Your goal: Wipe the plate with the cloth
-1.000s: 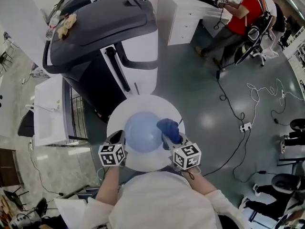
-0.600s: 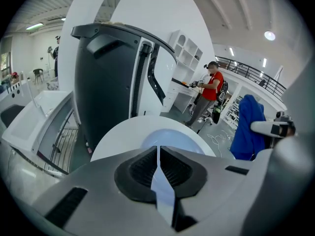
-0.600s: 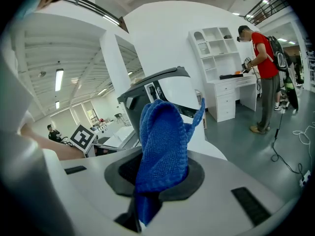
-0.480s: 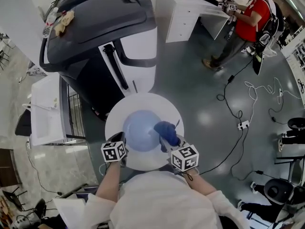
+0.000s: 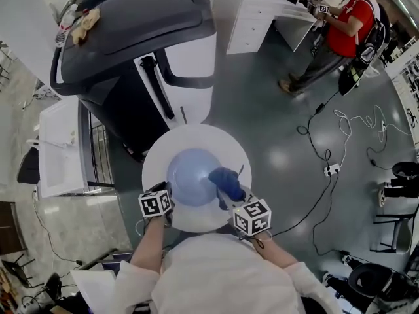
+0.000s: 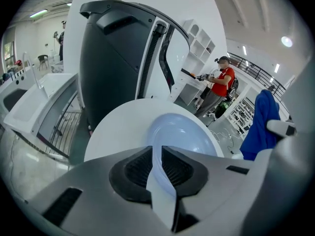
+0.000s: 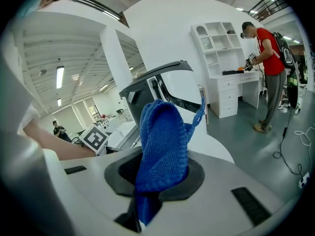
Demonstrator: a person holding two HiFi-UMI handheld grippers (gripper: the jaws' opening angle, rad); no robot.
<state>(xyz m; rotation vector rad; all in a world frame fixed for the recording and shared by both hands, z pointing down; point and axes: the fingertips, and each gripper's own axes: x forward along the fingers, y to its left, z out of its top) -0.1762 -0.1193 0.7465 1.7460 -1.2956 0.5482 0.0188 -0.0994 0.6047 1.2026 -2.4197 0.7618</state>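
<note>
Pinching the near-left rim of the pale blue plate (image 5: pixel 192 175), your left hand-held gripper (image 5: pixel 167 195) has its jaws closed almost fully on that thin edge. The plate lies over the middle of the round white surface (image 5: pixel 196 135), and a big dark grey and white machine (image 5: pixel 131 38) stands behind it. Whether the plate rests flat you cannot tell. Over the plate's right side is the blue cloth (image 5: pixel 227 178), bunched into a fold. Your right hand-held gripper (image 5: pixel 230 195) has its jaws clamped on the cloth's lower part, and the rest stands up past the fingertips. At the far right, a person in a red shirt (image 5: pixel 344 25) stands at a white desk (image 5: pixel 262 12).
</note>
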